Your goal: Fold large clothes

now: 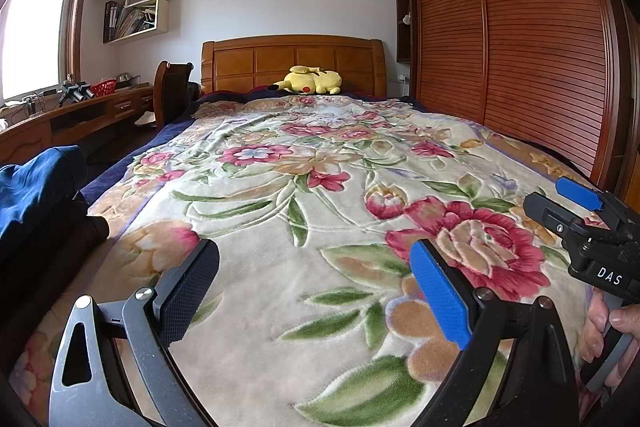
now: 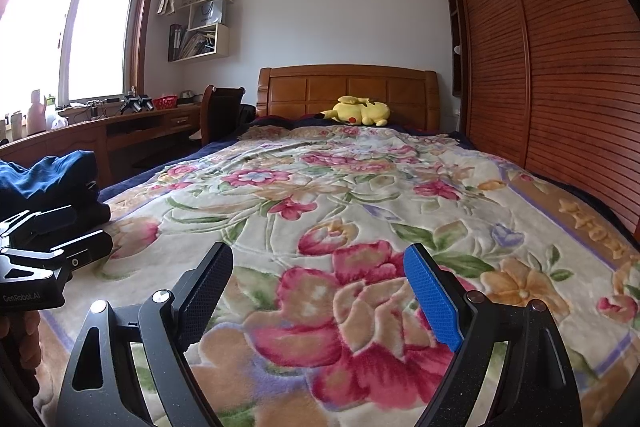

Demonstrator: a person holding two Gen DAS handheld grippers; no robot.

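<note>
Blue and dark clothes [image 1: 38, 187] sit piled at frame left, both the left gripper [image 1: 314, 297] and right gripper [image 2: 318, 297] gaping empty over the floral blanket [image 1: 280, 187], so a grab could snag plush instead.

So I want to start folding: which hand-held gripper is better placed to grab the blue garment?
The left hand-held gripper: the blue garment lies on its side, at the bed's left edge. The right hand-held gripper is farther away. Both are open and empty.
</note>
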